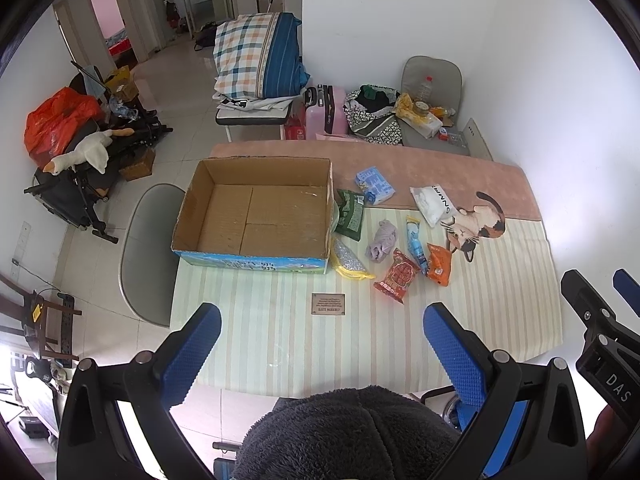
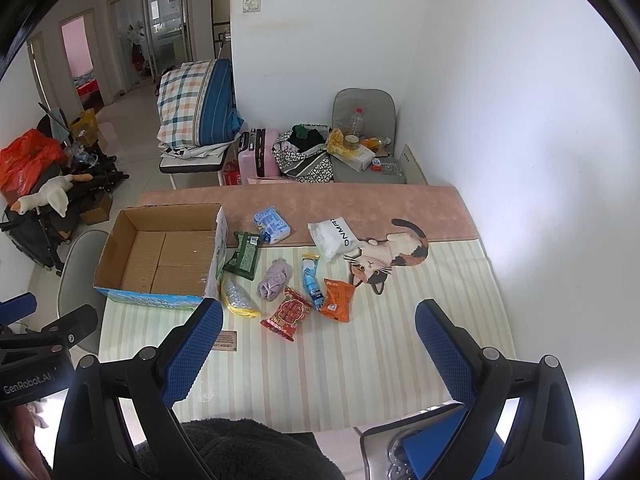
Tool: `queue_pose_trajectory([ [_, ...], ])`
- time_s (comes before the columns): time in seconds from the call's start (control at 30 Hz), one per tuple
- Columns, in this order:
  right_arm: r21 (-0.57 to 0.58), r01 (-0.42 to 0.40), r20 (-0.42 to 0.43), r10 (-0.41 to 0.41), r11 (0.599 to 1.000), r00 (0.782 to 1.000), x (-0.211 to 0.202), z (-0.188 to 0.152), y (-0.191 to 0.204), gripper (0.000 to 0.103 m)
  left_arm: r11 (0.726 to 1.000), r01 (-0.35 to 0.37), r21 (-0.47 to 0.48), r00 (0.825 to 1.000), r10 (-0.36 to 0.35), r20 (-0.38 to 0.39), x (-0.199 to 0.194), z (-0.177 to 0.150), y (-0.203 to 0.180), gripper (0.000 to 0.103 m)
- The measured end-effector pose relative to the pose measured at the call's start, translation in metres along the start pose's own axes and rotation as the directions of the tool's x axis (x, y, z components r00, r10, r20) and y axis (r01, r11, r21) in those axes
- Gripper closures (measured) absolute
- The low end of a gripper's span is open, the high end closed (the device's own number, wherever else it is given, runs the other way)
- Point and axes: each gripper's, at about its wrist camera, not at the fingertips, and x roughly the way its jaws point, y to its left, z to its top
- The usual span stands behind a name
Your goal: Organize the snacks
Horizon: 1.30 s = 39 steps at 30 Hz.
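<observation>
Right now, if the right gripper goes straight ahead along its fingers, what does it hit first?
Probably the red packet, or the orange one beside it. The right gripper is open, held above the mat; depth is unclear, so it might meet bare mat first.

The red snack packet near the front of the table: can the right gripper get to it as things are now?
Probably yes. The right gripper is open and empty, and the red snack packet lies flat just ahead, with only bare table mat between them.

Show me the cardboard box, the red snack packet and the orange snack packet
cardboard box (image 1: 256, 216), left wrist view, on its bare inner floor
red snack packet (image 2: 289, 312), right wrist view, middle of its printed front
orange snack packet (image 2: 338, 300), right wrist view, centre of the pack
</observation>
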Motion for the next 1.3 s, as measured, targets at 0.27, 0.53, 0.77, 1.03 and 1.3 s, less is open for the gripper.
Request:
queue_pose_trajectory([
  [0.27, -0.005, -0.003, 0.009, 0.003, 1.0, 1.0, -0.0023, 0.0018, -0.0037, 0.004, 1.0, -0.004, -0.005, 1.0, 0.004, 0.008, -0.0026, 0.0004, -0.0005, 0.0],
  [0.53, -0.001, -0.008, 0.014, 0.008, 1.0, 1.0, -0.0036, 0.002, -0.0046, 0.004, 1.0, -0.007, -0.008, 1.0, 0.007, 0.013, -0.0034, 0.0034, -0.0019, 0.0],
  [0.77, -0.004, -0.008, 0.018, 0.008, 1.0, 1.0, -0.0033, 0.0033, -0.0042, 0.004, 1.0, -0.008, -0.009, 1.0, 0.008, 0.013, -0.0035, 0.0059, -0.0021, 0.0],
  [1.03, -0.006, -0.008, 0.016, 0.008, 1.0, 1.0, -0.003, 0.004, -0.0034, 0.004, 1.0, -0.003, -0.013, 1.0, 0.004, 0.013, -0.0034, 0.0071, -0.0023, 0.0],
  [1.3, -0.005, -0.009, 0.018, 0.009, 1.0, 1.0, -0.0029, 0.004, -0.0029, 0.004, 1.0, -0.003, -0.012, 1.0, 0.003, 0.011, -0.0035, 0.0078, -0.0019, 0.0],
])
